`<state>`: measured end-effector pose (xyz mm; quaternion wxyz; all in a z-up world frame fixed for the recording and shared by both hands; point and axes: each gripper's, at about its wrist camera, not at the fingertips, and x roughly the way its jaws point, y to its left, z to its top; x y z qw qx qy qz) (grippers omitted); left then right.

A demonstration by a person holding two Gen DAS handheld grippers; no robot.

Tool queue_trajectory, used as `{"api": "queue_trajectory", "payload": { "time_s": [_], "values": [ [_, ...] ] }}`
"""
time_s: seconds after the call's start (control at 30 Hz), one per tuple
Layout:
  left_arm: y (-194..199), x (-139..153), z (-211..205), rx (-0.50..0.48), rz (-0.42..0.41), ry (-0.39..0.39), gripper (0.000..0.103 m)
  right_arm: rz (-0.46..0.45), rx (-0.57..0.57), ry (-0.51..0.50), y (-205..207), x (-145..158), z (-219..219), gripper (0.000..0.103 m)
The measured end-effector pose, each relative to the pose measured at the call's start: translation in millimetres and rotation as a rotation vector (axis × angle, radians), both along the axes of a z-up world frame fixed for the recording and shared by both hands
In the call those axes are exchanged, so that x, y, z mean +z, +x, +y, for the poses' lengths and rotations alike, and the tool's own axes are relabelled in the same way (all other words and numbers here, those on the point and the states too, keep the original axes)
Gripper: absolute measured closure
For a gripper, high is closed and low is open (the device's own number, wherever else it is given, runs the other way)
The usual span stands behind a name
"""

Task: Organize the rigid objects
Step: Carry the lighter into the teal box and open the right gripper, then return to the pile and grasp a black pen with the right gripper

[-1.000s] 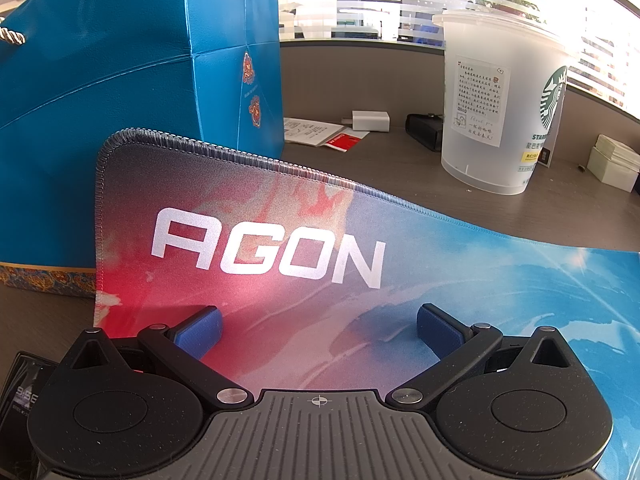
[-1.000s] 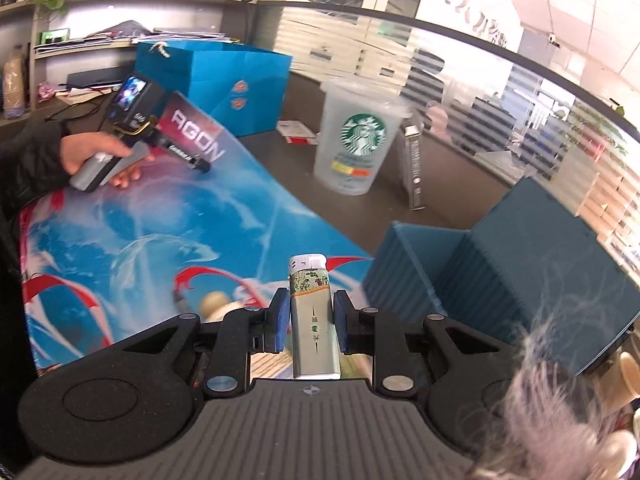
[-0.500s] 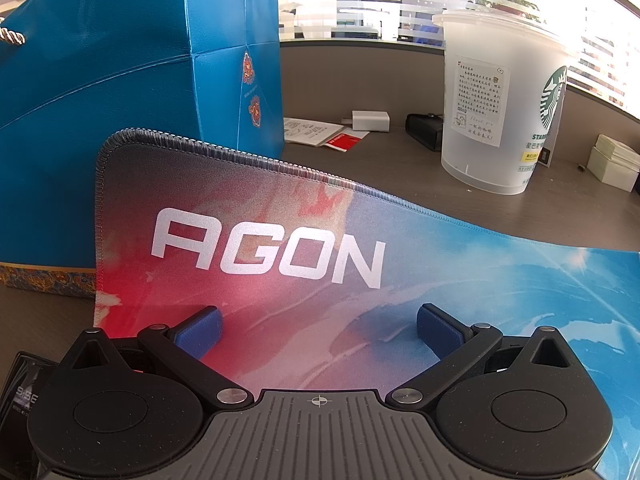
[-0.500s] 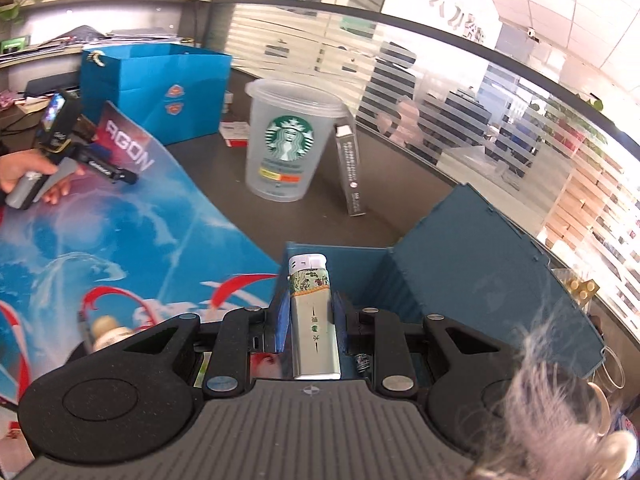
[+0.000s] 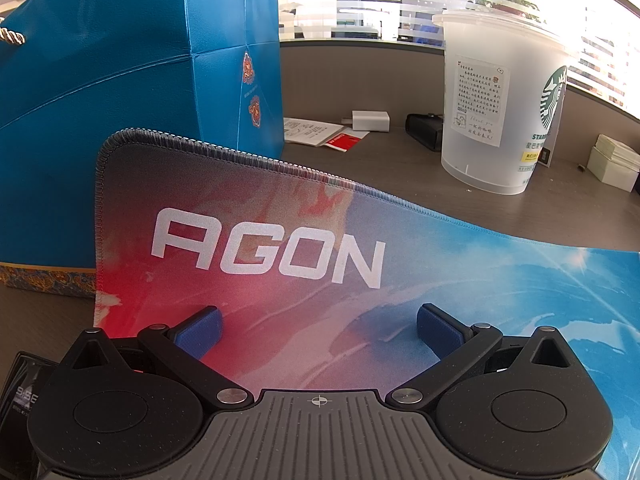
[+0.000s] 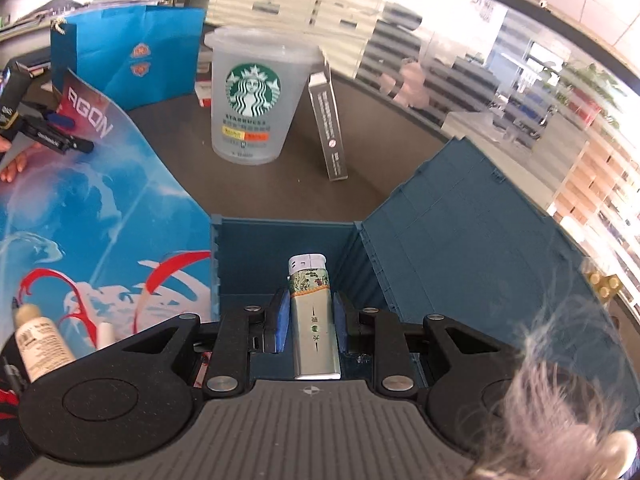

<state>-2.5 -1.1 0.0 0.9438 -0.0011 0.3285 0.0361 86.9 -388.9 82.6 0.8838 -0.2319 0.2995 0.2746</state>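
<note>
My right gripper (image 6: 310, 316) is shut on a silver lighter (image 6: 314, 320) with a white cap and a green picture band. It holds the lighter upright over the open dark-blue box (image 6: 280, 256), whose lid (image 6: 460, 264) stands up on the right. My left gripper (image 5: 318, 326) is open and holds nothing, hovering over the lifted AGON corner of the colourful desk mat (image 5: 280, 240). In the right wrist view the left gripper (image 6: 60, 136) shows at the far left in a hand. A small cream bottle (image 6: 38, 344) lies on the mat at lower left.
A large frosted Starbucks cup (image 6: 252, 96) and a tall grey carton (image 6: 328, 120) stand behind the box. A blue gift bag (image 5: 132, 92) stands at the back left. A white charger (image 5: 370, 121), papers and white boxes (image 5: 616, 162) lie on the brown desk. Grey fluff (image 6: 560, 412) fills the lower right.
The right gripper has carried the lighter rightwards from above the mat to above the open blue box. The left gripper has not moved.
</note>
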Motion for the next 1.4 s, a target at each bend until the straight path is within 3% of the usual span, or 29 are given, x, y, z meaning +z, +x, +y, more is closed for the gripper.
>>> {"api": "queue_trajectory", "payload": {
  "time_s": [0.47,0.8,0.97,1.23,1.4],
  "values": [
    [0.1,0.0,0.0,0.024,0.0,0.0,0.0,0.083,-0.008,0.052,22.7,-13.8,-6.6,0.079],
    [-0.1,0.0,0.0,0.024,0.0,0.0,0.0,0.045,-0.015,0.058,11.5,-5.6,-5.9,0.068],
    [-0.1,0.0,0.0,0.024,0.0,0.0,0.0,-0.01,-0.013,0.081,-9.5,5.9,-3.2,0.046],
    [0.1,0.0,0.0,0.024,0.0,0.0,0.0,-0.105,0.02,0.154,-62.5,18.5,7.6,0.03],
    [0.0,0.0,0.0,0.024,0.0,0.0,0.0,-0.154,0.065,0.168,-108.9,13.9,25.4,0.002]
  ]
}}
